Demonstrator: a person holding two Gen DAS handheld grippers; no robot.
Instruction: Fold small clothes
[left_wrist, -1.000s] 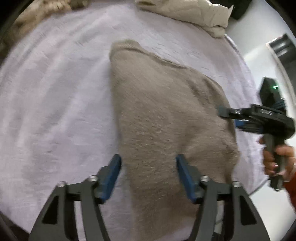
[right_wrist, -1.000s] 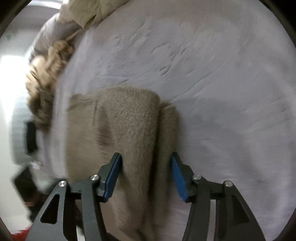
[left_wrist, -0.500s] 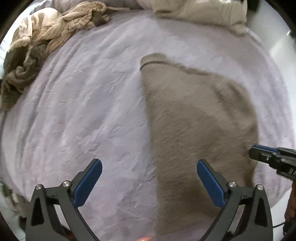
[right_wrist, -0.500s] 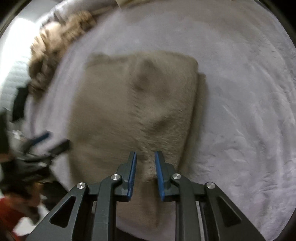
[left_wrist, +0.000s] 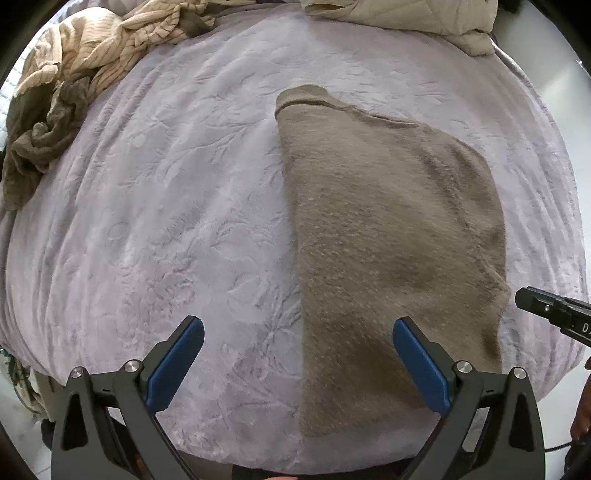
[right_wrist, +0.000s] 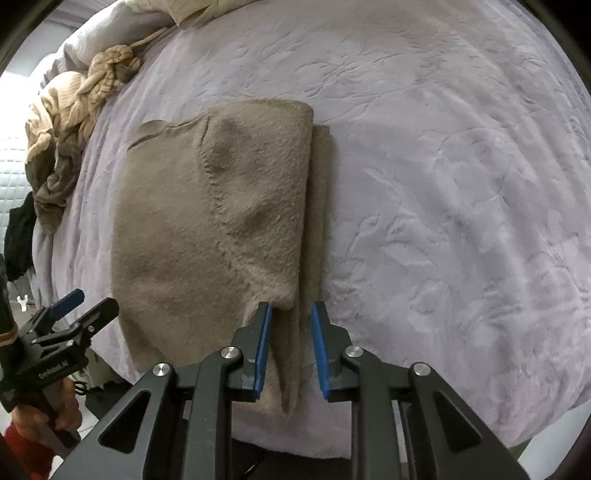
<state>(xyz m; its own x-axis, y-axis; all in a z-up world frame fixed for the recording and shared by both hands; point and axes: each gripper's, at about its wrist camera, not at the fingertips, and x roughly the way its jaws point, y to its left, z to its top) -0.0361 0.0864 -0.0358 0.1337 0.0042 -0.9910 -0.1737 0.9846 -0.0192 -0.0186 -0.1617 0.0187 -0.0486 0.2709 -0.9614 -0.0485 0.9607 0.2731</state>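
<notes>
The wide-open left gripper (left_wrist: 297, 363) hovered empty over the fuzzy taupe knit sweater (left_wrist: 388, 236) while the right gripper (right_wrist: 290, 350), part-open, straddled its right-hand fold without clamping it.

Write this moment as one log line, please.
left claw: open, empty | right claw: open, astride sweater edge | sweater: folded on blanket

Left gripper (left_wrist: 297, 363) jaws spread wide; right gripper (right_wrist: 290, 347) jaws narrowly parted.
</notes>
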